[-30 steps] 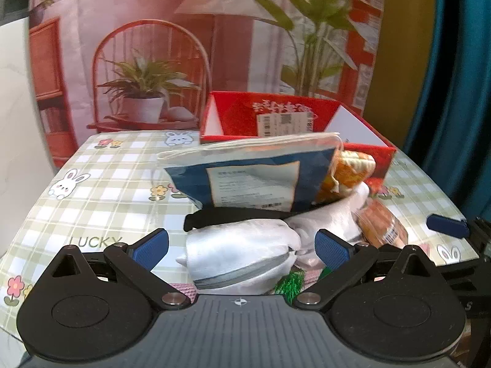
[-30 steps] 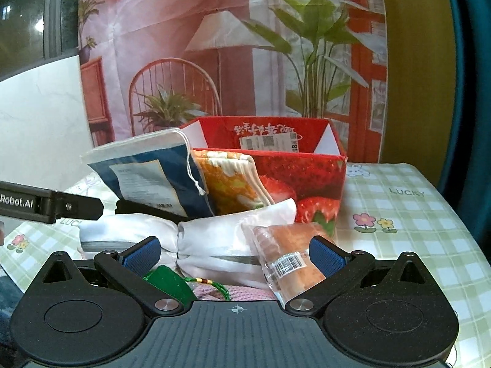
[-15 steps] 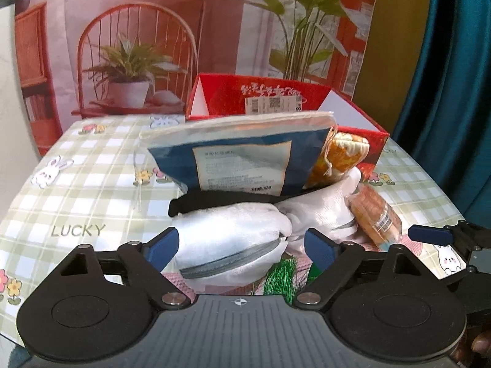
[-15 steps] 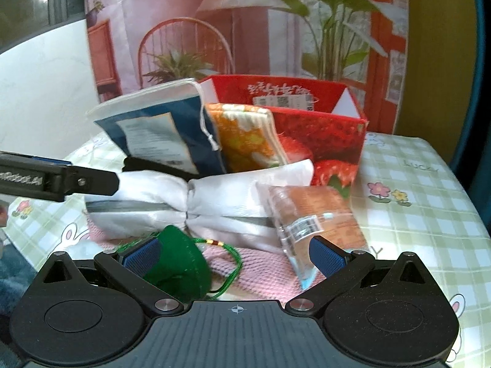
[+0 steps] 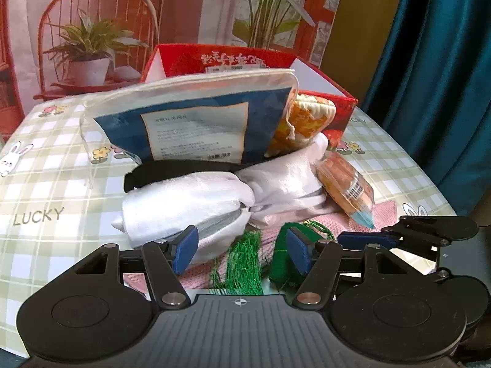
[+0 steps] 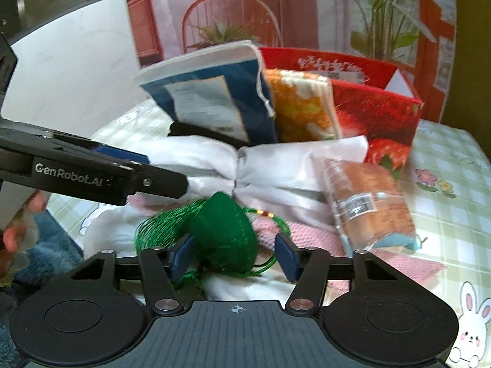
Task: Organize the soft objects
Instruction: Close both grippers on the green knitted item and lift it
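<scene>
Behind the blue pouch (image 5: pixel 196 122), half-hidden box (image 5: pixel 230 58)

Pile on table (image 5: pixel 46 184), box (image 5: pixel 334 104) behind it. Pouch (image 5: pixel 196 122) leans atop strap (image 5: pixel 172 171), folded cloth (image 6: pixel 300 107) to its right. Bundle (image 5: pixel 190 205) before them; packet (image 6: pixel 365 202) at bundle's right; tassel ornament (image 6: pixel 221 233) nearest, on knitted mat (image 6: pixel 322 239).
</scene>
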`<state>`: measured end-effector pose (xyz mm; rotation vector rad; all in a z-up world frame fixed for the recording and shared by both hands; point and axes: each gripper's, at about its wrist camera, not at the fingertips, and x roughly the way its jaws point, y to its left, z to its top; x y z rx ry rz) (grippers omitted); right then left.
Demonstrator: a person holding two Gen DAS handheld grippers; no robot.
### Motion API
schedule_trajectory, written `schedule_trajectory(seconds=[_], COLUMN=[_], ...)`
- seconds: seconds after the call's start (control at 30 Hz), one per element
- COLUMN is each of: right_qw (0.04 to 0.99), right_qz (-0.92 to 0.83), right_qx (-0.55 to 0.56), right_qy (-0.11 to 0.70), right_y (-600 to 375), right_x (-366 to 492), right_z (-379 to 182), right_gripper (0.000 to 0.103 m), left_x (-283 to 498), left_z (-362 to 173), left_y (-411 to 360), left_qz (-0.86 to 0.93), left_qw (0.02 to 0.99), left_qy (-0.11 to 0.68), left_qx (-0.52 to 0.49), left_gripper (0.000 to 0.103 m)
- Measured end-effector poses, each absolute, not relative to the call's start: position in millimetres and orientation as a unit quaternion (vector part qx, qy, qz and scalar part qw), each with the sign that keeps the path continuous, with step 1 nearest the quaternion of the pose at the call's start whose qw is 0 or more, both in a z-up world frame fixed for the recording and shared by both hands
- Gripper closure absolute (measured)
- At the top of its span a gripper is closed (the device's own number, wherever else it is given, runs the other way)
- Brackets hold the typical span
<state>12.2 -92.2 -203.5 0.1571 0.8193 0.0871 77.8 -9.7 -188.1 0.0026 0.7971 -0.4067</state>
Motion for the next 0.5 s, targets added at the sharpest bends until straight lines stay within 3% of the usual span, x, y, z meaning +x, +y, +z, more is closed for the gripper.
schedule_trajectory(seconds=[0.37,0.5], right_qw=[0.901,0.899], right_qz=[0.071,0.068], right_qx=[0.105,0.113], right_qy=[0.415,0.417], right_y=[-93,-96], right_x=[16,17], right_z=[-216,-220], right_gripper=[0.053,0.055], left_x=[78,83], left_z=[-200,-209], left_y=[-25,-25], left_qz=[-0.27,-0.283], left_qw=[0.874,0.862], left_qy=[0.404,0.42], left_qx=[-0.015,-0.037], left_gripper=[0.037,0.045])
